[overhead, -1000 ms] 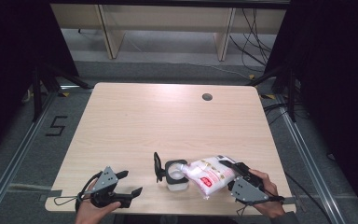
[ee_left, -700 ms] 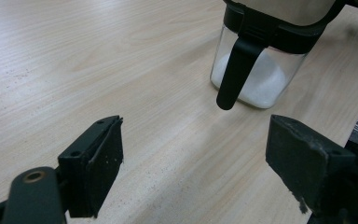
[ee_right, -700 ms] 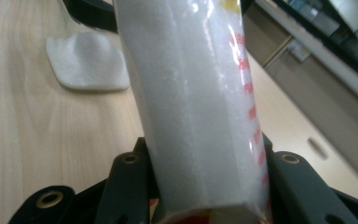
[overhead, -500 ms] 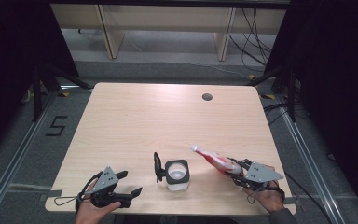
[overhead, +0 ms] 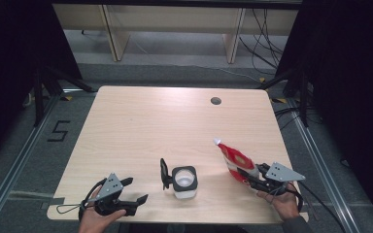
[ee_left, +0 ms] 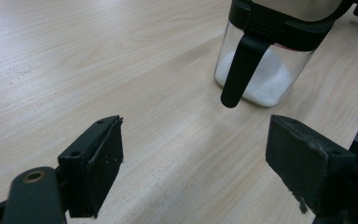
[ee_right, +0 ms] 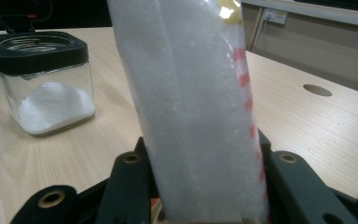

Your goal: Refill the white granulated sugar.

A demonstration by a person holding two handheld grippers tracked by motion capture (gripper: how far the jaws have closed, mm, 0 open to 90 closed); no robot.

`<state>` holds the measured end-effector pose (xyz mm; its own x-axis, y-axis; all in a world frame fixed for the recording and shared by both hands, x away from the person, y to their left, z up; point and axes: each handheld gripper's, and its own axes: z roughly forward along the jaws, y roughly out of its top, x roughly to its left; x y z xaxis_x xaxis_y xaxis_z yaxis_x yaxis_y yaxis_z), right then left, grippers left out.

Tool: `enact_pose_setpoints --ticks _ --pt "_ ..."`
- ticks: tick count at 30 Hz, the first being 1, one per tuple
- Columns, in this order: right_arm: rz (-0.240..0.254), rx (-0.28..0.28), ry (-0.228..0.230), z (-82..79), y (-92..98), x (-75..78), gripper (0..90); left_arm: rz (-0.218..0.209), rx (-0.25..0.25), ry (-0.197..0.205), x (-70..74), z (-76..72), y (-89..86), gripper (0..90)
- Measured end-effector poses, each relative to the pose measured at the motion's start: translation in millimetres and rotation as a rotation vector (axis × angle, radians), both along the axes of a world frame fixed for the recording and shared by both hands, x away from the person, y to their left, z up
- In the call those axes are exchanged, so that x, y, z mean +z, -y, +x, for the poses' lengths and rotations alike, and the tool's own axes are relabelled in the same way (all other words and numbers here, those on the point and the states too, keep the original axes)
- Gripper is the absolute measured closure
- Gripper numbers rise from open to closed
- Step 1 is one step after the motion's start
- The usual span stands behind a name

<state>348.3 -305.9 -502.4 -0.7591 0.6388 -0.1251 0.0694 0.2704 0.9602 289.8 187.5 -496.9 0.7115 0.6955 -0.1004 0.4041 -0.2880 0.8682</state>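
A clear square jar with a black rim holds a little white powder and stands near the table's front edge; its black lid is flipped open to its left. My right gripper is shut on the lower end of a red and white bag of white grains, to the right of the jar and apart from it, with the bag's mouth pointing up and away. In the right gripper view the bag rises between the jaws, with the jar at the left. My left gripper stands open with nothing between its fingers, left of the jar.
The light wooden table has a round cable hole at the far right. Black metal frame legs and cables stand on the floor around it, with shelving beyond the far edge.
The right gripper has carried the bag to the right, from over the jar to a spot beside it, and tipped its mouth upward. The left gripper has not moved.
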Motion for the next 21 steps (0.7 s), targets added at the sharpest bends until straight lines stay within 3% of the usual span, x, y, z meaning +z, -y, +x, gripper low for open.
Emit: enact_pose_setpoints --ticks 3,6,7,8,9,14,15,17,20,21 --pt "-0.001 -0.002 -0.015 -1.0 1.0 1.1 63.9 0.015 0.005 0.000 0.6 -0.4 -0.8 18.5" --pt "-0.017 -0.003 -0.055 -2.5 3.1 3.2 63.7 -0.005 0.004 0.001 -0.5 -0.2 0.7 18.5" --pt "-0.007 -0.018 -0.032 -1.4 4.7 3.4 63.5 -0.005 0.006 0.001 -0.3 -0.2 0.6 18.5" --pt "-0.006 -0.024 -0.067 -2.7 5.8 3.8 63.4 0.016 -0.003 0.002 0.6 0.1 -1.1 18.5" --pt "0.014 -0.026 -0.071 -2.4 6.3 3.3 63.2 0.017 0.004 0.003 1.0 -0.5 -0.9 18.5" --pt "0.022 -0.048 -0.089 -2.7 9.5 3.7 62.6 0.011 0.001 0.003 1.1 -0.6 -0.9 18.5" --pt "0.017 -0.049 -0.125 -5.5 11.4 4.8 62.2 0.007 0.000 0.004 1.3 -0.9 -0.6 18.5" --pt "0.019 -0.058 -0.103 -5.7 12.6 4.1 61.7 0.005 -0.004 0.008 1.3 -0.9 -0.4 18.5" --pt "0.037 -0.068 -0.115 -5.9 15.1 3.5 61.4 -0.004 0.008 -0.005 0.9 -1.9 0.7 18.5" --pt "0.055 -0.093 -0.087 -5.3 15.0 3.2 60.3 0.003 0.001 0.005 0.7 -1.3 0.7 18.5"
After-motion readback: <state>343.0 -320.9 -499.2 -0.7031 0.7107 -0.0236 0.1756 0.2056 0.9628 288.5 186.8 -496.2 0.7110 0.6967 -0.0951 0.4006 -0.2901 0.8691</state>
